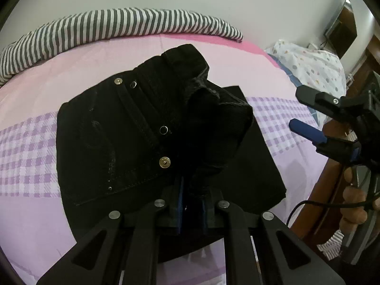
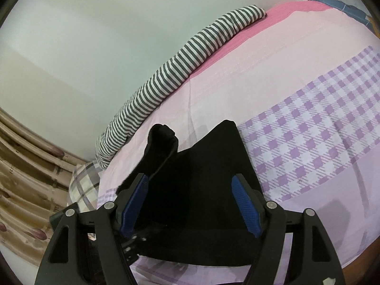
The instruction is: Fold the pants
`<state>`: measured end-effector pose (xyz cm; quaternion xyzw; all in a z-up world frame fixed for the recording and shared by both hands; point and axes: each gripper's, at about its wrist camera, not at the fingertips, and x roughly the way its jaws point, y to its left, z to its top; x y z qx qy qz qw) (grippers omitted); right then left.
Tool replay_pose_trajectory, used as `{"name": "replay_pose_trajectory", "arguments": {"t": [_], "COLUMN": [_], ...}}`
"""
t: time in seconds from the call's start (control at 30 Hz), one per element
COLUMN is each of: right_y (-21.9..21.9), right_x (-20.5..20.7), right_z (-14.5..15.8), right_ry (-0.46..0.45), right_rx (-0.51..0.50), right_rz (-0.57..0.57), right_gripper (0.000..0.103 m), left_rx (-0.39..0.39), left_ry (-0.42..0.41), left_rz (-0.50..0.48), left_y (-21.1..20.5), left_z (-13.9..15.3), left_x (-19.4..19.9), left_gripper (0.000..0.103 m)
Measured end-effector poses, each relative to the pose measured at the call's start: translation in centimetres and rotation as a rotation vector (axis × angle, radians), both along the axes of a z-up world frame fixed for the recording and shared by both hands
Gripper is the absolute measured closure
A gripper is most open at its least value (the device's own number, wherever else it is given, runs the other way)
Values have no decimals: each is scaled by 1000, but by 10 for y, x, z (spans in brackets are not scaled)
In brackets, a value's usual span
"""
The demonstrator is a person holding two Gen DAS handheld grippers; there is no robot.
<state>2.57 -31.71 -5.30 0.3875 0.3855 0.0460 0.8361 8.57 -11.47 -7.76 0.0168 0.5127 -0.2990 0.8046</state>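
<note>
Lying on the pink and purple bed sheet (image 1: pixel 237 54), the black pants (image 1: pixel 114 128) are partly folded; the left gripper (image 1: pixel 192 201) pinches their lifted waistband, while the right gripper (image 2: pixel 190 204) hangs wide, gripping nothing.

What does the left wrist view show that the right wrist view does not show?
Only the left wrist view shows the metal button and rivets at the waistband of the black denim pants, the left hand-held gripper shut on a raised fold of them, the white dotted bedding, and the right hand-held gripper from the side. Only the right wrist view shows the beige flowered curtain and the plaid pillow. Both show the pants, the pink and purple checked bed sheet and the grey-and-white striped blanket roll.
</note>
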Motion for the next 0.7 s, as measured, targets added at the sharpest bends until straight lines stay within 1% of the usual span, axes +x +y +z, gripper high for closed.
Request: {"name": "replay_pose_trajectory", "arguments": {"t": [0.17,0.4,0.7], "right_y": [1,4,7], "right_x": [1,2,3], "right_z": [-1,-3,-8], "right_ry": [5,16,36], "right_rx": [4,-2,-1], "right_rz": [8,17,30], "right_gripper": [32,32,32], "left_rx": [38,87,121], "left_ry": [0,-31,-32], "left_rz": [-16,-42,-63], "left_y": [-10,-16,-15], "left_z": [-3,-2,1], "left_x": [0,-8,-16], "left_gripper": [86,79,70]}}
